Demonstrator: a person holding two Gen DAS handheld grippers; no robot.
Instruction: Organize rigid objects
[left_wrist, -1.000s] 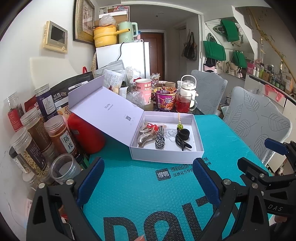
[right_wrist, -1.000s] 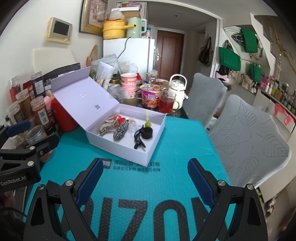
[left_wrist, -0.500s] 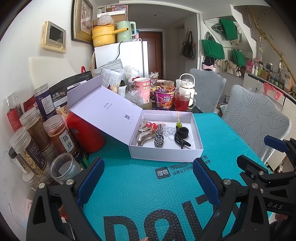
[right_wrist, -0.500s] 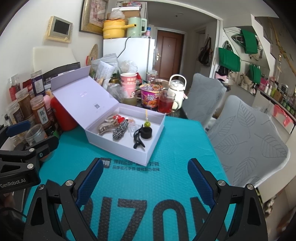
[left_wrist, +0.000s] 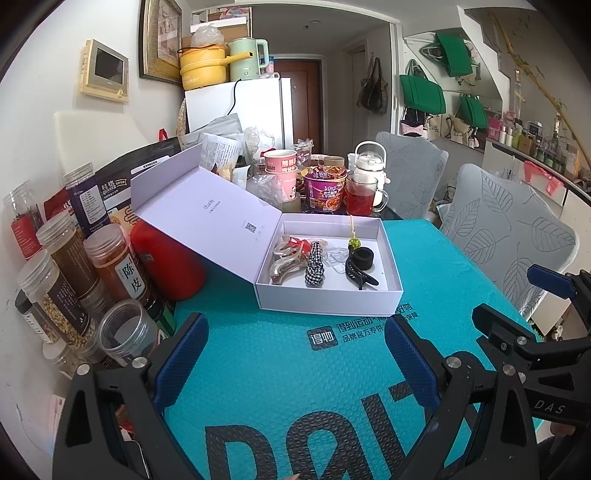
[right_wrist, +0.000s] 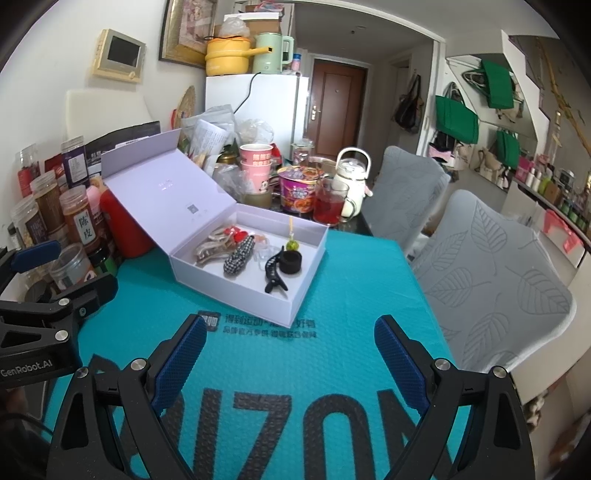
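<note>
A pale lilac gift box (left_wrist: 328, 301) (right_wrist: 240, 295) stands open on the teal mat, its lid (left_wrist: 207, 218) leaning back to the left. Inside lie several hair accessories: a beige claw clip (left_wrist: 282, 264), a checked clip (left_wrist: 315, 264) (right_wrist: 239, 255), a black claw clip (left_wrist: 360, 275) (right_wrist: 272, 273), a black ring (right_wrist: 290, 261) and a green bead charm (left_wrist: 354, 242). My left gripper (left_wrist: 295, 363) is open and empty, low over the mat in front of the box. My right gripper (right_wrist: 291, 360) is open and empty, also short of the box.
Spice jars (left_wrist: 107, 262) and a red bottle (left_wrist: 166, 258) crowd the table's left side. Cups, a noodle bowl (left_wrist: 325, 192), a glass of red tea (left_wrist: 364, 195) and a white kettle stand behind the box. Two grey chairs (right_wrist: 487, 273) stand to the right.
Both grippers have stayed open and nearly still. The view has drifted only slightly; the box and its contents have not moved.
</note>
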